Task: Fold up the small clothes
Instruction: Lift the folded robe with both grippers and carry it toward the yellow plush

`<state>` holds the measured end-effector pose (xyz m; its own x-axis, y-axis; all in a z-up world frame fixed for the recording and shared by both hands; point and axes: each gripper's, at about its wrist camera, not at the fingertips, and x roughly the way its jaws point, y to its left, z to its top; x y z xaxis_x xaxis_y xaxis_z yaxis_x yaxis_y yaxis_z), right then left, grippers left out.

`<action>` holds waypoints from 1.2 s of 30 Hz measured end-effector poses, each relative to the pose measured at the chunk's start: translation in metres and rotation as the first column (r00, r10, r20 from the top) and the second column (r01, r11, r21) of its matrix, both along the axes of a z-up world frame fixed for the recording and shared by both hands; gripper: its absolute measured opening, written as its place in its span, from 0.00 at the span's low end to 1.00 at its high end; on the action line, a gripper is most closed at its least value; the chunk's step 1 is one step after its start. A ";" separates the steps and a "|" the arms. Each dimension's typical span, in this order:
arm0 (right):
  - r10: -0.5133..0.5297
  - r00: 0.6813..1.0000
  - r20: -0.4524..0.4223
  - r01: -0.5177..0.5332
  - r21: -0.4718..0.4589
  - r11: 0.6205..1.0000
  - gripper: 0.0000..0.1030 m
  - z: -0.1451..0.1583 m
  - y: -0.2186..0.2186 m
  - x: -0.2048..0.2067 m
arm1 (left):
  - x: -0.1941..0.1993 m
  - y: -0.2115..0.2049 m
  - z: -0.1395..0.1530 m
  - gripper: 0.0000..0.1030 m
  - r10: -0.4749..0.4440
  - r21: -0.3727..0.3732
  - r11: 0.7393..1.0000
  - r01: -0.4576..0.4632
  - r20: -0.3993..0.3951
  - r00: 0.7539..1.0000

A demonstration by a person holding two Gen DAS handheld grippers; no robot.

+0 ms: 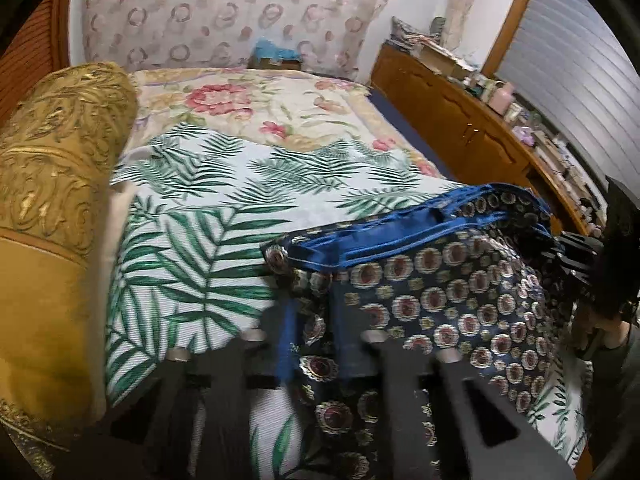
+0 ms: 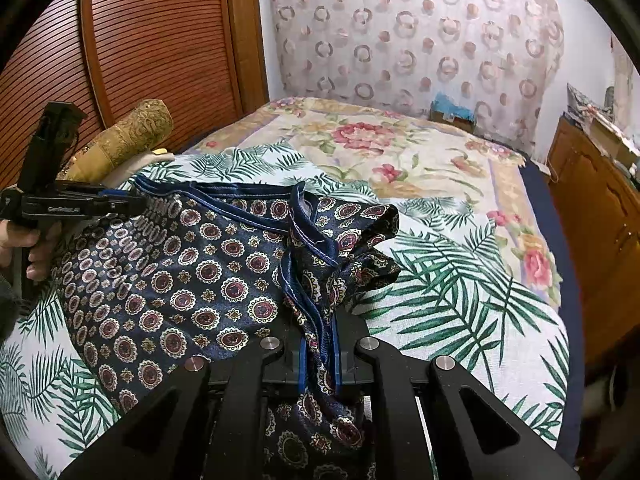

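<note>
Holding a navy satin garment (image 2: 208,276) printed with maroon-and-cream medallions and trimmed in bright blue, we've got both grippers clamped on it. Our right gripper (image 2: 319,344) has its jaws squeezed together on a bunched fold of blue-edged hem, fabric spilling out above and below the pads. Our left gripper (image 1: 310,320) is also pinched closed on a strip of the same cloth near its blue trim; that view's pretty blurry, but the fabric clearly runs between the fingers. From the right wrist view you can see the left gripper out at the garment's far left edge, with a hand (image 2: 24,248) wrapped around its handle.

The garment lies rumpled across a white bedspread with green palm leaves (image 1: 192,248), partly lifted where we're gripping. Beyond that is a cream floral quilt (image 2: 380,140), a gold brocade bolster (image 1: 52,168) off to the side, then a curtain with pink ring shapes (image 2: 420,32) and a wooden cabinet (image 1: 452,108).
</note>
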<state>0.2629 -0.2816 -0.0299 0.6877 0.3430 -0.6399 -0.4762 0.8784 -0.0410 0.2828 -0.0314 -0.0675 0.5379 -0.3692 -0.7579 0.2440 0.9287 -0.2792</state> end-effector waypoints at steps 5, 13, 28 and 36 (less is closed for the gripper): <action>0.020 0.998 0.066 -0.022 0.020 1.000 0.08 0.017 0.001 -0.020 | -0.022 0.002 0.021 0.04 -0.005 -0.021 1.000 0.006 0.070 0.998; 0.093 0.979 0.181 -0.097 0.014 0.995 0.08 0.068 0.027 -0.051 | -0.088 0.032 0.087 0.04 0.038 -0.034 0.999 -0.030 0.273 0.961; 0.394 0.873 0.289 -0.353 -0.184 0.917 0.08 0.150 0.180 -0.009 | -0.162 0.148 0.122 0.04 0.319 -0.059 0.943 -0.326 0.430 0.845; 0.529 0.823 0.208 -0.466 -0.287 0.837 0.08 0.133 0.286 0.045 | -0.194 0.185 0.075 0.04 0.464 -0.080 0.879 -0.469 0.370 0.805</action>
<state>0.3081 0.0047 0.1029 0.6146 0.5615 -0.5541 -0.7875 0.4776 -0.3896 0.0889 0.1533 0.0074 0.8811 0.0073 -0.4729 -0.1383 0.9602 -0.2428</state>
